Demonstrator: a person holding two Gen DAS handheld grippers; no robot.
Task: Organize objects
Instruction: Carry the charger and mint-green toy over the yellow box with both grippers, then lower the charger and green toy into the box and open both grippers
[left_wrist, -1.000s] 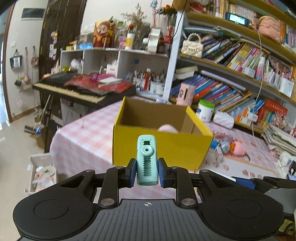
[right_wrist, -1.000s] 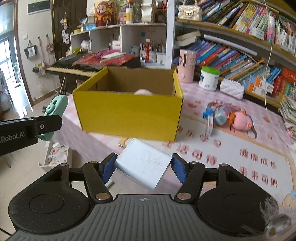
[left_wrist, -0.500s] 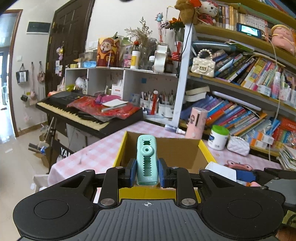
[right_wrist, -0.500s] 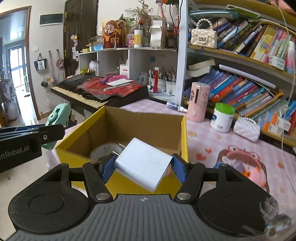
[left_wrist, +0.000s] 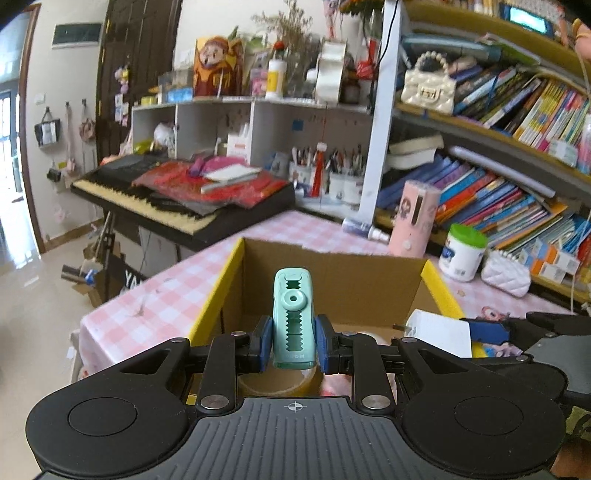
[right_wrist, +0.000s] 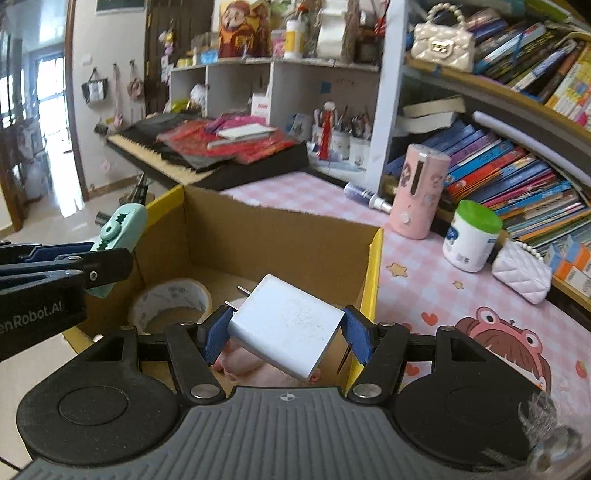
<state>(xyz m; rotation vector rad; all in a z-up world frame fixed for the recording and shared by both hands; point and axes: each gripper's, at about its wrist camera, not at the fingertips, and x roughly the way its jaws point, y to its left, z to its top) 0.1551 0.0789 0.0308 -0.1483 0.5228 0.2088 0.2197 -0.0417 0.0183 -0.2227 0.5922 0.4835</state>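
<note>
Here, a mint-green clip (left_wrist: 294, 320) is being held upright by the left gripper (left_wrist: 294, 341), its blue pads (left_wrist: 266, 341) being pressed against the clip's two sides with the jaws narrow. The clip is being kept above the open top of a yellow cardboard box (left_wrist: 216, 295), near the box's left wall. In the right wrist view the same clip (right_wrist: 120, 236) is being seen at the left, tilted, over the box's (right_wrist: 373, 273) left edge, with the left gripper's black arm (right_wrist: 55, 273) being shown beneath it.

A white charger (right_wrist: 286, 326) is being gripped by the right gripper (right_wrist: 286, 332) at a middling width; its blue pads (right_wrist: 356, 334) are being pressed on the charger's left and right corners. The charger is being held tilted, its two metal prongs (right_wrist: 236, 297) being pointed up and to the left, over the box's interior close to the near wall. In the left wrist view the charger (left_wrist: 437, 332) is being shown at the right, over the box's right edge.

Inside the box, a roll of tape (right_wrist: 171, 299) is lying flat on the bottom at the left, and a pink soft thing (right_wrist: 243, 363) is being partly hidden beneath the charger. The box is being carried by a table (right_wrist: 436, 295) covered with a pink checked cloth. Beyond the box, on the table, a pink cylinder (right_wrist: 419, 192) and a white jar with a green lid (right_wrist: 471, 236) are standing near a bookshelf (right_wrist: 517, 155).
</note>
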